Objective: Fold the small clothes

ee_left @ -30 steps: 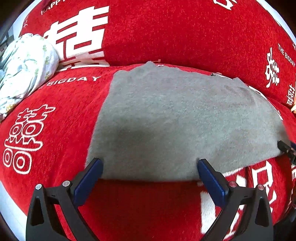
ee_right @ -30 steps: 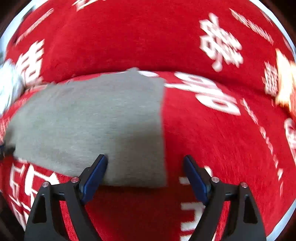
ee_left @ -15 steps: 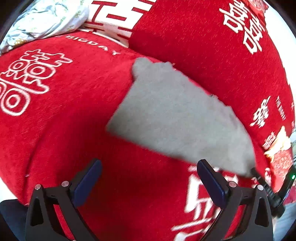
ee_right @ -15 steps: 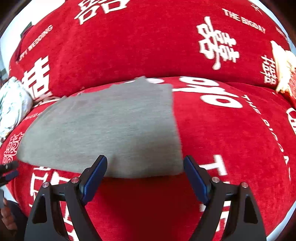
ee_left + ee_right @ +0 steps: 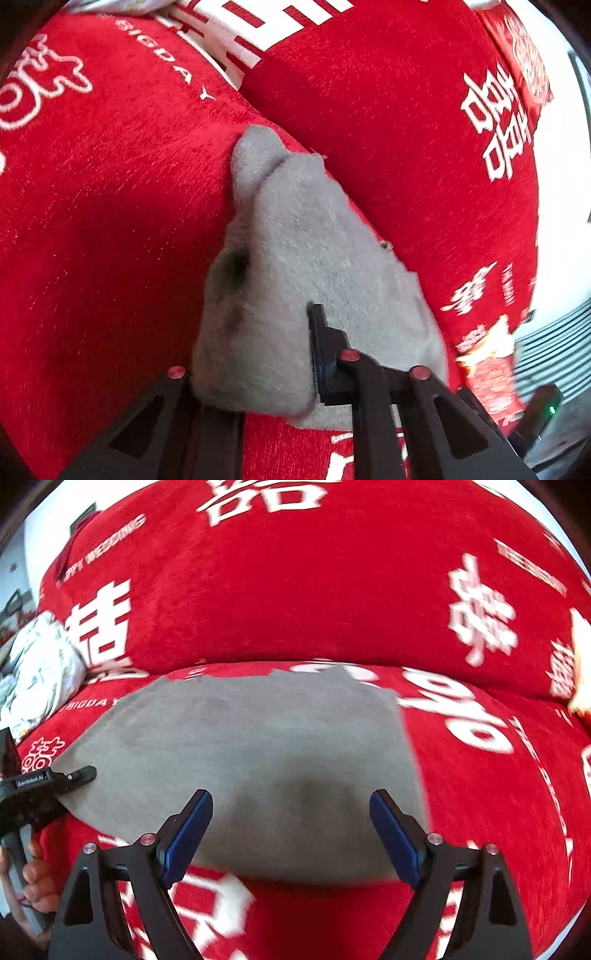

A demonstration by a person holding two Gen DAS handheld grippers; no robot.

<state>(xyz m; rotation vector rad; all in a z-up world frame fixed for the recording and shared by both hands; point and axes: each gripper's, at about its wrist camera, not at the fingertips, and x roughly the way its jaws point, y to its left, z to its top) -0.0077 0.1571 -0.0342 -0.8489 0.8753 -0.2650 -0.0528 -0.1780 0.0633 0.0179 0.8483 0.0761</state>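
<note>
Left wrist view: the left gripper (image 5: 314,354) has just closed its jaws and now pinches the near corner of the grey cloth (image 5: 306,258), which bunches up between and over the fingers. The rest of the cloth runs away from the gripper across the seat of the red sofa (image 5: 110,221), up to the crease where the seat meets the backrest. White lettering marks the sofa cover.

Right wrist view: the right gripper (image 5: 291,834) stands with its jaws wide apart, nothing between the blue pads (image 5: 188,834), above the near edge of the cloth (image 5: 258,738). The cloth lies mostly flat on the sofa seat (image 5: 480,812). At the left edge, a hand (image 5: 33,878) holds the left gripper (image 5: 79,775), whose tip sits on the cloth's left corner. A pale patterned bundle (image 5: 40,668) rests at far left.
</note>
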